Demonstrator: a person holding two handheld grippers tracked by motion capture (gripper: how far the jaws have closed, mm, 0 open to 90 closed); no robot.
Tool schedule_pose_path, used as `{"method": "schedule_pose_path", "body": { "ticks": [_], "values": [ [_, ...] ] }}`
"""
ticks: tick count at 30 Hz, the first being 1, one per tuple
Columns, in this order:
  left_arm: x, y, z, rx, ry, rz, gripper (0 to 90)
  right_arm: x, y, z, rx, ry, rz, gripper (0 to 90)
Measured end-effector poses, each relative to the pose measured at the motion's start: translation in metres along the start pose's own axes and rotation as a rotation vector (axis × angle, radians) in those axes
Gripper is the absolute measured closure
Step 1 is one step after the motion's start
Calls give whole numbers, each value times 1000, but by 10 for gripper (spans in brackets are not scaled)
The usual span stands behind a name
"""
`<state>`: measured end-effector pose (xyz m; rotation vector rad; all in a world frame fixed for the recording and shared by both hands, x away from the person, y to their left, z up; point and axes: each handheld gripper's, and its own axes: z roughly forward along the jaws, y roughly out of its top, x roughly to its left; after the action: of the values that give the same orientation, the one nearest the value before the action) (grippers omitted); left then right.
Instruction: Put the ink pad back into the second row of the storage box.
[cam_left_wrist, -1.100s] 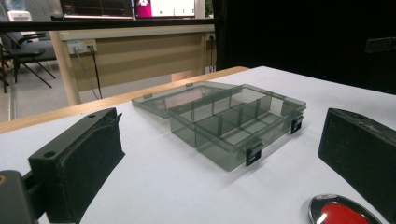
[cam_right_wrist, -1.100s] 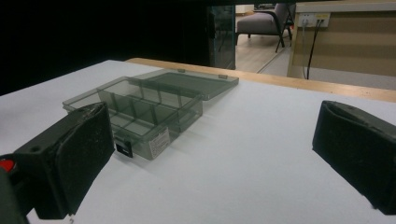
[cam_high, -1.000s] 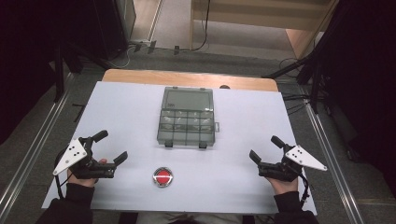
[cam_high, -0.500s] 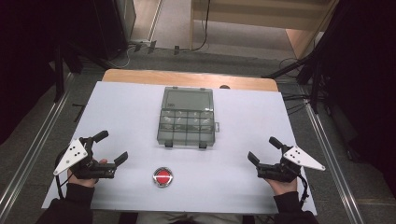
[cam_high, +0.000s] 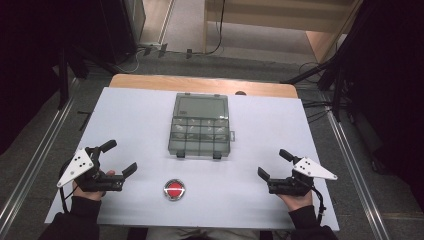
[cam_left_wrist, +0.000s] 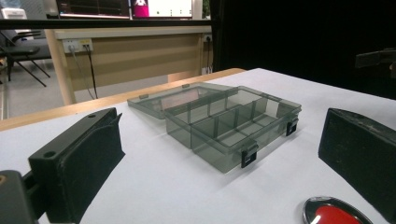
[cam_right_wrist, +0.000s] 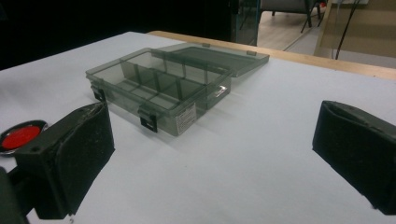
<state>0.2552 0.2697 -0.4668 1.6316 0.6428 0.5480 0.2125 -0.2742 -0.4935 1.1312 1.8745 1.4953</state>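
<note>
Both grippers rest low on the white table (cam_high: 125, 115), one at each near corner, and each holds nothing: my left gripper (cam_high: 118, 157) has its jaws spread wide, and my right gripper (cam_high: 274, 163) is spread just as wide. Ahead of both and between them sits the box (cam_high: 201, 135), a smoky clear organiser with its lid (cam_high: 201, 106) thrown open and lying flat on the far side, away from me. From the left gripper the box lies forward and to the right; from the right gripper it lies forward and to the left, so I judge neither hand clearly nearer, both well apart from it. With the lid laid out, the whole thing runs away from me, while the tray itself is a little broader across; two black latches (cam_left_wrist: 249, 156) face me on its near wall. Its compartments look empty as far as I can tell through the tinted plastic. Closer to me, roughly midway between the grippers and slightly nearer the left one, lies a red button (cam_high: 174, 189) in a chrome ring, just short of the box. If the lid is to be shut, I reckon I must reach past the tray to its far edge and swing it back toward me, and either hand could do that.
</note>
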Motion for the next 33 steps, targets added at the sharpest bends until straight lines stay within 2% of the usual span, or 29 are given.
{"method": "schedule_pose_path", "body": {
  "ticks": [21,33],
  "values": [
    [0,0,0,-1,-7,-3,0,16,-1,21,103,69,-41,0],
    [0,0,0,2,-10,-3,0,25,2,29,121,94,-50,0]
  ]
}}
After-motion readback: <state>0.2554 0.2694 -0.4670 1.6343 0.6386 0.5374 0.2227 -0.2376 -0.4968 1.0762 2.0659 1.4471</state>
